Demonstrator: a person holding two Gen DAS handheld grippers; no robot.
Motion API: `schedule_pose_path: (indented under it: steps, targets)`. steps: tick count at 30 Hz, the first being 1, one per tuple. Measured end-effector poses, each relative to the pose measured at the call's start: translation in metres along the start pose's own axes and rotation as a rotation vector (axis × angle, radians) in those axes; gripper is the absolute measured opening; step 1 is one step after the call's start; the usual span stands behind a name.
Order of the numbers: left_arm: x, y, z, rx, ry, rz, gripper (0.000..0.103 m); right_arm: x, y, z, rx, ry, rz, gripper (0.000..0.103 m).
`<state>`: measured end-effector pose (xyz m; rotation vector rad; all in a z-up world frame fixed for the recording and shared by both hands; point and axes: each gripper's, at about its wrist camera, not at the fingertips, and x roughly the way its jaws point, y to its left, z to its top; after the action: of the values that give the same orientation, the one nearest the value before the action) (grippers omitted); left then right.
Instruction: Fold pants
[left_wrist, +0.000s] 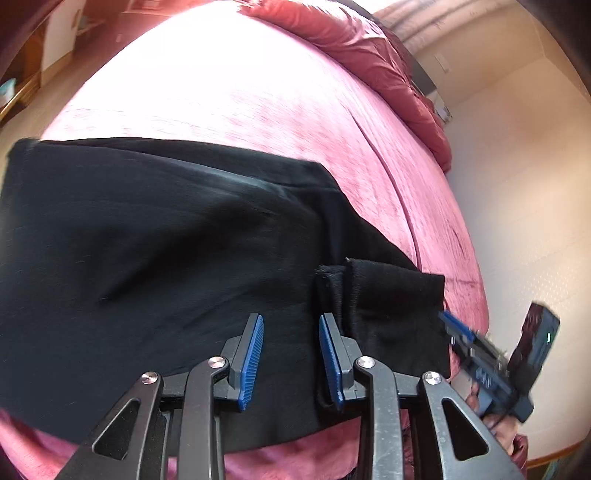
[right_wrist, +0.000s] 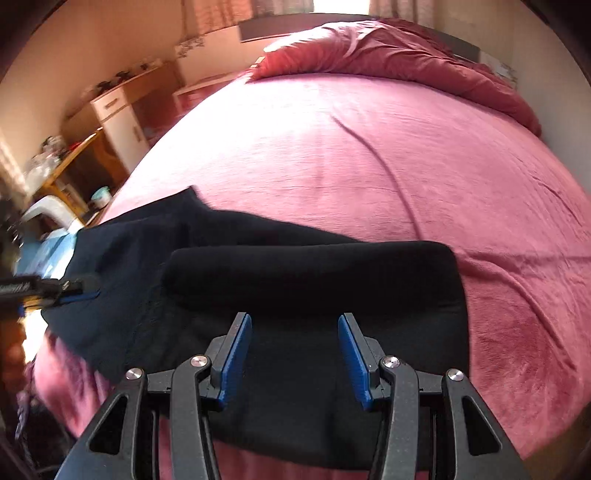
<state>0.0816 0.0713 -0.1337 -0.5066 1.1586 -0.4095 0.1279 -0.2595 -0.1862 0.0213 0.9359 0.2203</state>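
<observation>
Black pants lie folded on the pink bedspread near the bed's front edge. In the left wrist view my left gripper is open just above the cloth, beside a small raised fold. The right gripper shows at the pants' right edge. In the right wrist view my right gripper is open and empty above the pants, whose top layer ends in a rounded folded edge. The left gripper shows at the far left over the pants.
A crumpled red duvet lies at the head of the bed. A wooden desk and a white cabinet stand left of the bed, with a white chair below them. A wall runs along the bed's right side.
</observation>
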Motion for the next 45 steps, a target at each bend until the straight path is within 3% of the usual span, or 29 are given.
schedule_pose_path:
  steps: [2, 6, 9, 13, 19, 22, 25, 29, 35, 45]
  targets:
    - [-0.01, 0.015, -0.001, -0.03, -0.019, 0.01, 0.032, -0.004, 0.029, -0.011, -0.095, 0.014, 0.092, 0.05]
    - [-0.035, 0.036, -0.002, -0.076, -0.057, 0.043, 0.032, 0.003, 0.074, -0.031, -0.207, 0.068, 0.193, 0.056]
    - [-0.051, 0.051, -0.003, -0.126, -0.077, 0.045, 0.032, 0.022, 0.095, -0.041, -0.264, 0.097, 0.144, 0.055]
    - [-0.076, 0.073, -0.01, -0.176, -0.123, 0.053, 0.033, 0.05, 0.1, -0.044, -0.268, 0.118, 0.058, 0.046]
    - [-0.128, 0.126, -0.023, -0.312, -0.214, 0.096, 0.037, 0.051, 0.097, -0.046, -0.257, 0.106, 0.063, 0.049]
    - [-0.142, 0.158, -0.035, -0.409, -0.224, 0.132, 0.047, 0.05, 0.094, -0.048, -0.234, 0.099, 0.078, 0.051]
    - [-0.14, 0.187, -0.05, -0.496, -0.187, 0.141, 0.048, 0.048, 0.092, -0.049, -0.222, 0.092, 0.079, 0.051]
    - [-0.121, 0.205, -0.065, -0.588, -0.135, 0.098, 0.046, 0.045, 0.091, -0.051, -0.216, 0.089, 0.081, 0.052]
    - [-0.103, 0.208, -0.072, -0.626, -0.085, 0.12, 0.046, 0.046, 0.09, -0.051, -0.213, 0.086, 0.082, 0.053]
    - [-0.09, 0.205, -0.066, -0.61, -0.095, 0.143, 0.041, 0.047, 0.094, -0.052, -0.226, 0.084, 0.073, 0.058]
